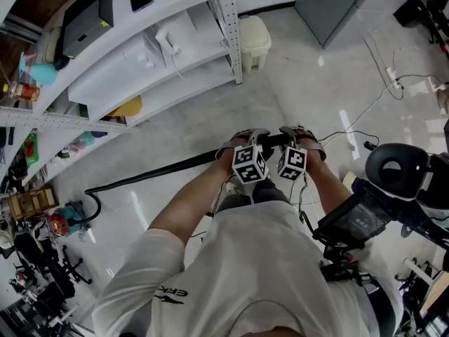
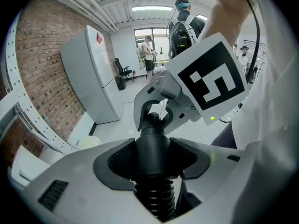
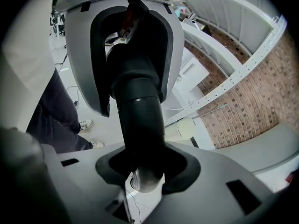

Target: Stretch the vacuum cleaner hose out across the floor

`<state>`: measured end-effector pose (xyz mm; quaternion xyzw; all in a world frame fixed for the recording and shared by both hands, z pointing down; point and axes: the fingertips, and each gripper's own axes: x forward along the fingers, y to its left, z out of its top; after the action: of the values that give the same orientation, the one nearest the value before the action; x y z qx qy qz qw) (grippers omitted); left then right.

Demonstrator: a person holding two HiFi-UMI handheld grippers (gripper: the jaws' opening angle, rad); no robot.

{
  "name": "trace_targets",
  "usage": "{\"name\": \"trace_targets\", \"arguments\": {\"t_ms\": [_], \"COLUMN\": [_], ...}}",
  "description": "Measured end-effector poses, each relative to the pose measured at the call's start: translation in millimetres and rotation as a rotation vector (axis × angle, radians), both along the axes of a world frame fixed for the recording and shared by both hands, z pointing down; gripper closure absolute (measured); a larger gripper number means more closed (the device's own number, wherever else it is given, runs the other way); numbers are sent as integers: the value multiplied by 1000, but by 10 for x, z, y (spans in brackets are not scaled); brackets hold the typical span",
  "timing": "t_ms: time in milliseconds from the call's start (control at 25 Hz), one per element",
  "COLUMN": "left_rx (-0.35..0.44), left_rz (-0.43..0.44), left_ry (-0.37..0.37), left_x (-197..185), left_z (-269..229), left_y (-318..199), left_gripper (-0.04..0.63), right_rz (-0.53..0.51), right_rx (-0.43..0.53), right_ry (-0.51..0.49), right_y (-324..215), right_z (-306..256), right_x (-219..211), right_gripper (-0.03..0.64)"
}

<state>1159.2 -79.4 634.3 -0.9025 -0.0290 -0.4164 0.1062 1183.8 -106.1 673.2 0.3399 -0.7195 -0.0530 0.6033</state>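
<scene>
The person holds both grippers close together in front of the body, over the pale floor point(image 1: 280, 97). The left gripper point(image 1: 243, 140) is clamped on the black vacuum hose point(image 1: 154, 173): in the left gripper view its jaws press on the smooth collar from both sides, just above where the ribbed part begins. The right gripper point(image 1: 295, 135) grips the same hose right beside it, its jaws closed around the smooth end tube, whose open tip sticks out past them in the right gripper view. The two grippers face each other along that short end piece, their marker cubes almost touching. From there the hose runs off to the left in the head view, lying along the floor in a long, nearly straight line, and ends in a small curl near the foot of the white shelf point(image 1: 140, 55). A pale bin point(image 1: 254, 39) stands by the shelf's far post.
</scene>
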Motion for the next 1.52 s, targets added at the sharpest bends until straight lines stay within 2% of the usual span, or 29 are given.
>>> {"name": "trace_targets", "arguments": {"t_ms": [360,960,1520], "left_rx": [7,5,8], "left_rz": [-61,-151,-152], "left_ry": [7,-21,-66], "left_x": [-30,494,805], "left_z": [110,375,859], "left_y": [182,349,336], "left_gripper": [365,365,365], "right_rz": [-65,-184,-177], "right_rx": [-10,-33,-35], "right_ry": [1,9,-9], "right_y": [178,349,364], "right_z": [109,342,783], "right_x": [-53,459,791], "right_gripper": [479,479,479]}}
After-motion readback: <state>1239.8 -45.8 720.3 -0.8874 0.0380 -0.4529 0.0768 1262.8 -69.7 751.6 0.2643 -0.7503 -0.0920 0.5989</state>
